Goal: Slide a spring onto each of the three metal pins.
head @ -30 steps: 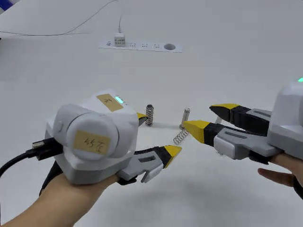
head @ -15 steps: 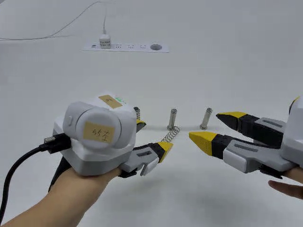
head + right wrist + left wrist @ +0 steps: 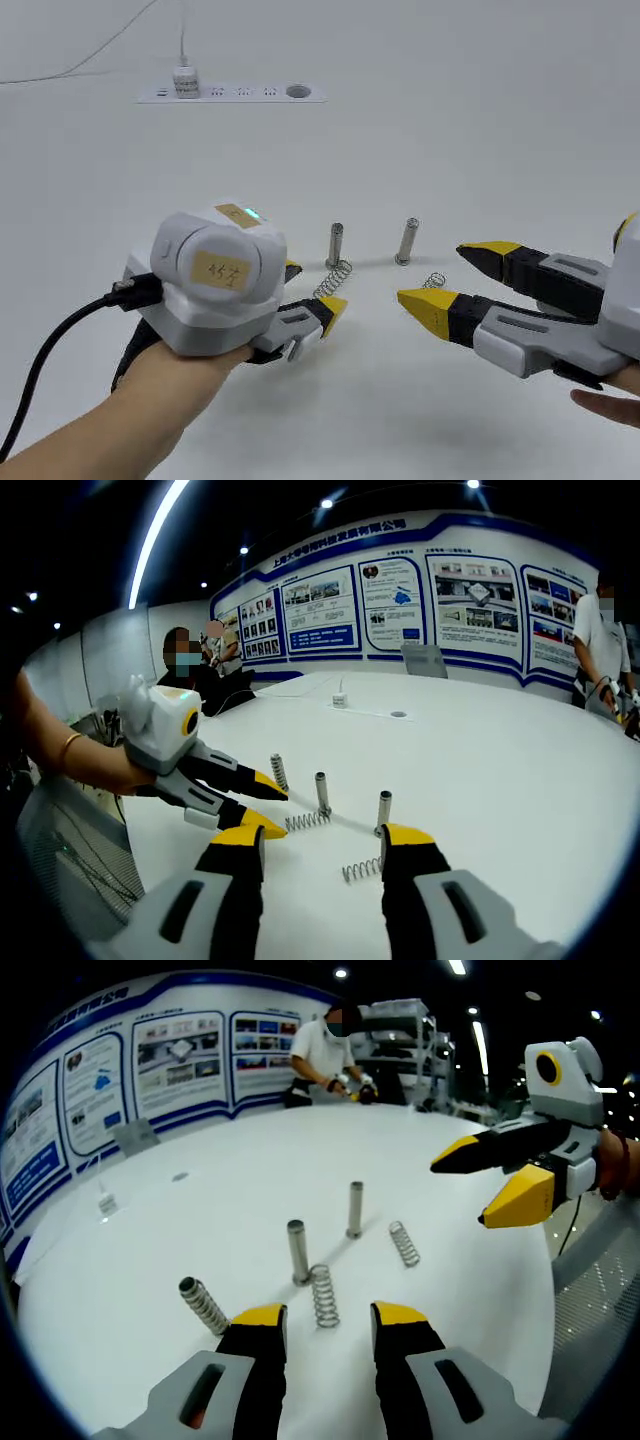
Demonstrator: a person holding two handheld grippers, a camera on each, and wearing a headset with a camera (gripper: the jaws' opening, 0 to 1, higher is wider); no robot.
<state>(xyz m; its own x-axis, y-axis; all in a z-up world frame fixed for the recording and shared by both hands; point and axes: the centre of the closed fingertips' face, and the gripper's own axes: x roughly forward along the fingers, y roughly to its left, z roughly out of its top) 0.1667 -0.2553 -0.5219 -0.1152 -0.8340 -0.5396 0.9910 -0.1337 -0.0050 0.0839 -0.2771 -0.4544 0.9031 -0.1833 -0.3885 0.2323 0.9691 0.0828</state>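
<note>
Left gripper (image 3: 328,1312) jaws spread, loose spring (image 3: 323,1295) lying on the white table (image 3: 200,1190) right at the tips, apparently not pinched. Right gripper (image 3: 324,835) jaws spread, empty, second spring (image 3: 362,869) just ahead. One done: sprung pin (image 3: 200,1303); near bare pin (image 3: 298,1251) and far bare pin (image 3: 355,1208) left to do.

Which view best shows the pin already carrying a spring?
Left gripper view: the sprung pin stands close, coils clear. Right gripper view shows it smaller; in the head view the left gripper covers it.
</note>
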